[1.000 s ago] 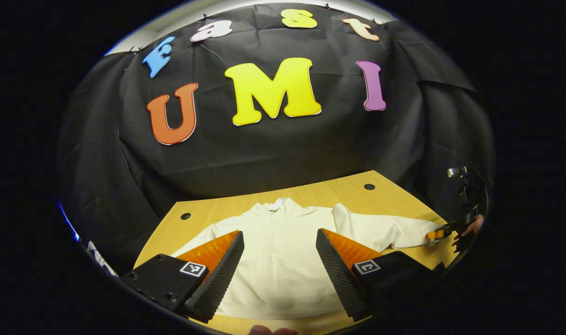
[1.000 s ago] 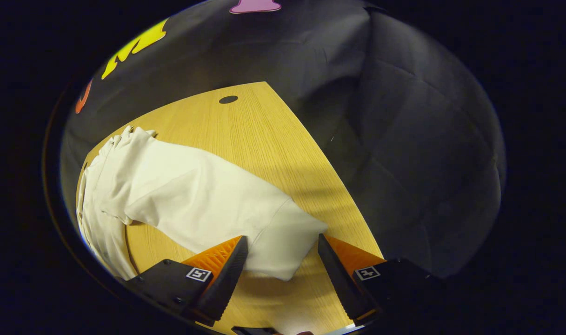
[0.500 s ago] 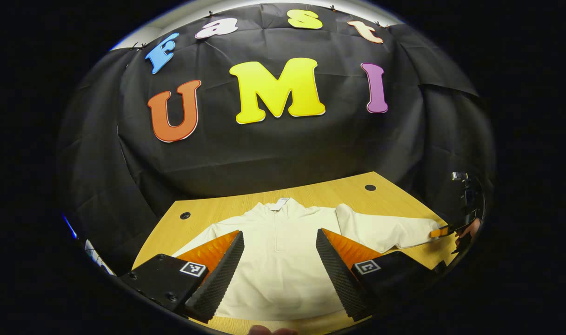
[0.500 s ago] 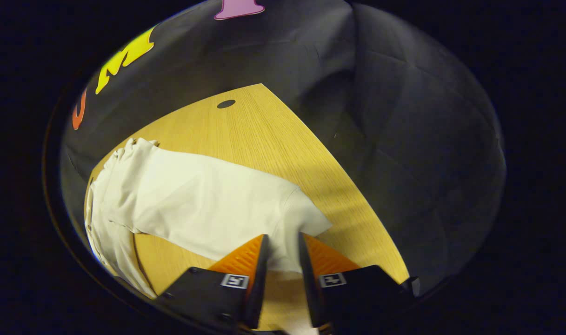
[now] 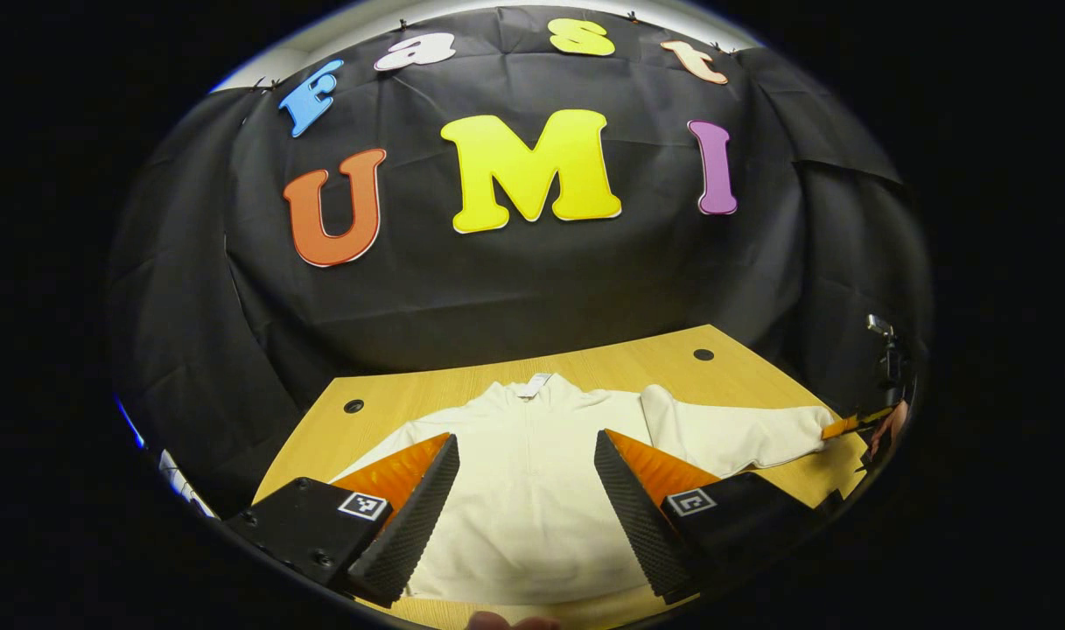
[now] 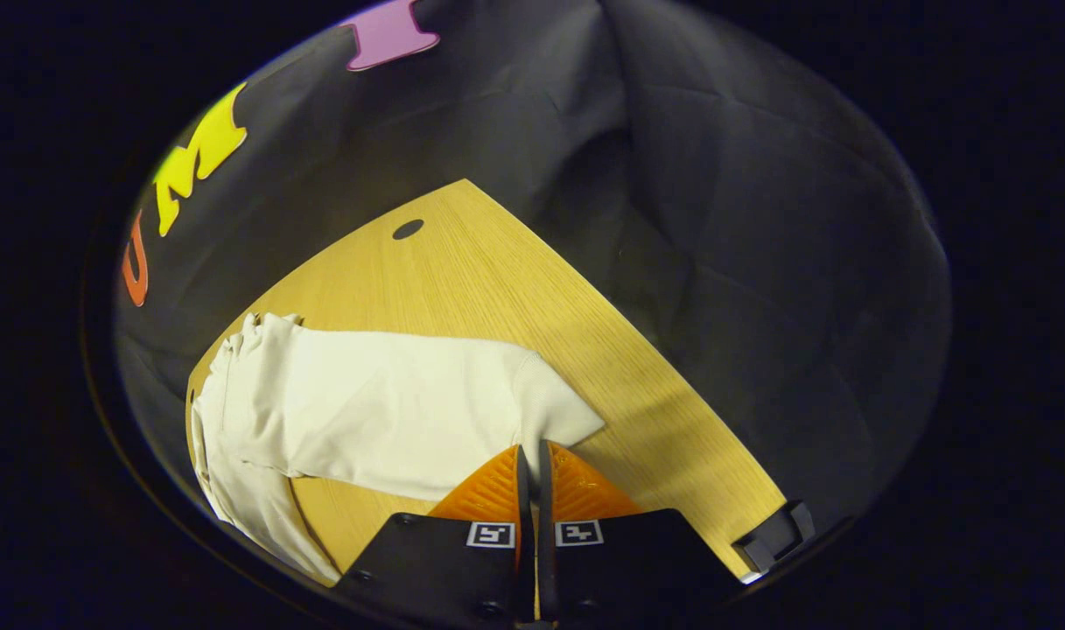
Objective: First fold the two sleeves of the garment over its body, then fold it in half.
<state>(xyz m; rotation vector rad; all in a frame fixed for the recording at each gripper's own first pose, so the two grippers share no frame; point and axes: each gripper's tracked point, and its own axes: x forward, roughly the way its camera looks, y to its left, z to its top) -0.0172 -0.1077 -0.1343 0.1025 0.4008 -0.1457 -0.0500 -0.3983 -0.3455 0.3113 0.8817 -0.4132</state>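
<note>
One sleeve [image 6: 383, 407] cuff clamped in right gripper [image 6: 532, 464]; lift clear of table [image 6: 497, 271], carry over body [image 5: 532, 490]. Left gripper [image 5: 523, 490] hovers, fingers apart.

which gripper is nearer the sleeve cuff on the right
Right. The right gripper is shut on the cuff itself; the left gripper hangs open over the garment's body, well away.

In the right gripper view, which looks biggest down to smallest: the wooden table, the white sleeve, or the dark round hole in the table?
1. Wooden table
2. White sleeve
3. Dark round hole, by far the smallest, though farthest from the camera.
</note>
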